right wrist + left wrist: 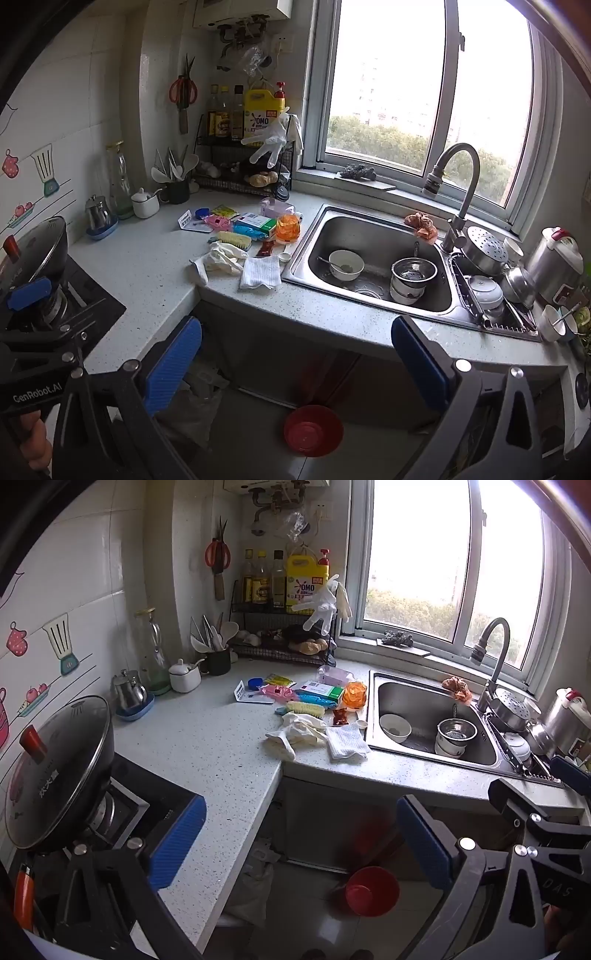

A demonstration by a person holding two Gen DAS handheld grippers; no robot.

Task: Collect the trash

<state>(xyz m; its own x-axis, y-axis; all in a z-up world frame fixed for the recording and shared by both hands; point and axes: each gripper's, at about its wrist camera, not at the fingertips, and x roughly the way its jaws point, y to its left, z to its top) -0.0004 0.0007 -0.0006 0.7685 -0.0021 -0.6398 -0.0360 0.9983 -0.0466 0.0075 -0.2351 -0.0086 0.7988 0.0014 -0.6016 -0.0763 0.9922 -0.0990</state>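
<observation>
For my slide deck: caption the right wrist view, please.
Open right gripper hovers before a cluttered countertop beside a dish-filled sink.

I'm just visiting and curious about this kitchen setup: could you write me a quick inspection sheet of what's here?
Surface: speckled counter, bare toward the stove.
Job's things: wrappers and packets heaped left of the sink; orange bag; crumpled brown wad on the sink rim.
Clutter: gloves, cloth, brush; bowls in the sink.
Grippers: left gripper and right gripper both empty, jaws wide, short of the counter.
Cables: nothing seen.
Surroundings: window, wok on the stove, red basin on the floor.
</observation>
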